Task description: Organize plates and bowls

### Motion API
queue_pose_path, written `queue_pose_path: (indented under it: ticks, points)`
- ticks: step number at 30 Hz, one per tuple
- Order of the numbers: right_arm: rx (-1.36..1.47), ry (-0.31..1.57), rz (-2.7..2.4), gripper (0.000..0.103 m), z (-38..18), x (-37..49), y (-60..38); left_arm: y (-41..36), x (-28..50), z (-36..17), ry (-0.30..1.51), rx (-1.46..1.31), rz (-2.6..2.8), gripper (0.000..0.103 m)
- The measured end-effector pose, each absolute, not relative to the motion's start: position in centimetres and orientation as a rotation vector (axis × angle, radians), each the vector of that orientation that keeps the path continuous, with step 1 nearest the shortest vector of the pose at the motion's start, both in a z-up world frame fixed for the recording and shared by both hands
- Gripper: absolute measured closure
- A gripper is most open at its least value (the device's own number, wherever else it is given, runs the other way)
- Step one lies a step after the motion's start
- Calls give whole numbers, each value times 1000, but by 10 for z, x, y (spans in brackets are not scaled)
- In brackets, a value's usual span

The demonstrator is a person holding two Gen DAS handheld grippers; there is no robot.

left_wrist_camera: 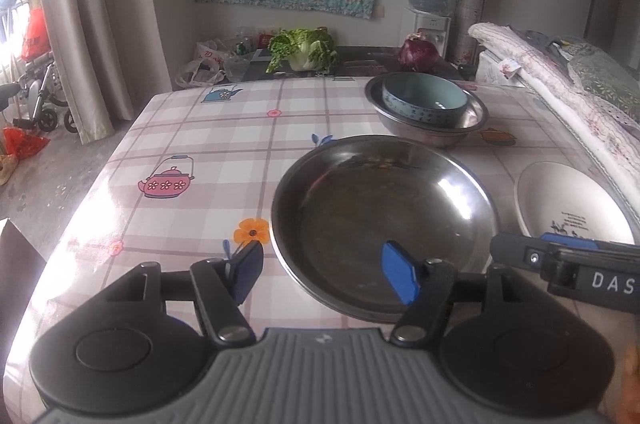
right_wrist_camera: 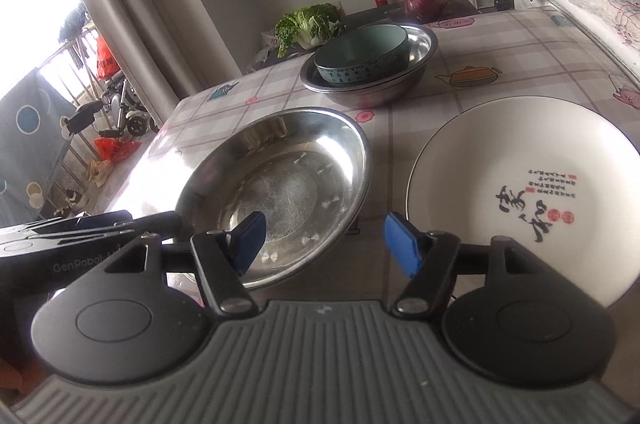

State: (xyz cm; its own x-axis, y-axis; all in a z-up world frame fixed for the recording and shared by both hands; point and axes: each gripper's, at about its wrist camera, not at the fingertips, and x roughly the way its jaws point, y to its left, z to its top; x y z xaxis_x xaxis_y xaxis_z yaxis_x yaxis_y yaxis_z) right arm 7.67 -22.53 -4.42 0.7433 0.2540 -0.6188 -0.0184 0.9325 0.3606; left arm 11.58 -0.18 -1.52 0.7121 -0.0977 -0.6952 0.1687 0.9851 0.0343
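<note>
A large steel plate (left_wrist_camera: 380, 220) lies on the checked tablecloth, also in the right wrist view (right_wrist_camera: 280, 192). My left gripper (left_wrist_camera: 324, 274) is open, straddling its near left rim without holding it. A white plate with calligraphy (right_wrist_camera: 520, 184) lies to its right, also in the left wrist view (left_wrist_camera: 568, 208). My right gripper (right_wrist_camera: 324, 244) is open and empty, above the gap between the two plates. Farther back a teal bowl (left_wrist_camera: 424, 98) sits inside a steel bowl (left_wrist_camera: 472, 122), also in the right wrist view (right_wrist_camera: 362, 58).
The table (left_wrist_camera: 200, 144) drops off at the left and far edges. A folded quilt (left_wrist_camera: 560, 80) lies along the right side. A cabbage (left_wrist_camera: 304, 50) and a red onion (left_wrist_camera: 418, 54) sit on a lower surface behind the table.
</note>
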Motion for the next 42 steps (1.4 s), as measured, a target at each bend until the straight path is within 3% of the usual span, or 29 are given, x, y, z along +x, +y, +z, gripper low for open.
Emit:
queue_pose_path:
  ticks: [10, 22, 31, 42]
  points:
    - [424, 630, 75, 35, -31, 26, -292, -69, 87, -2, 765, 162, -293, 23]
    - [410, 626, -111, 35, -37, -6, -399, -167, 94, -35, 863, 135, -324, 24]
    - [376, 677, -68, 37, -53, 42, -418, -187, 109, -59, 927, 135, -256, 36]
    - [366, 741, -43, 58, -74, 90, -430, -190, 123, -69, 966, 106, -249, 46]
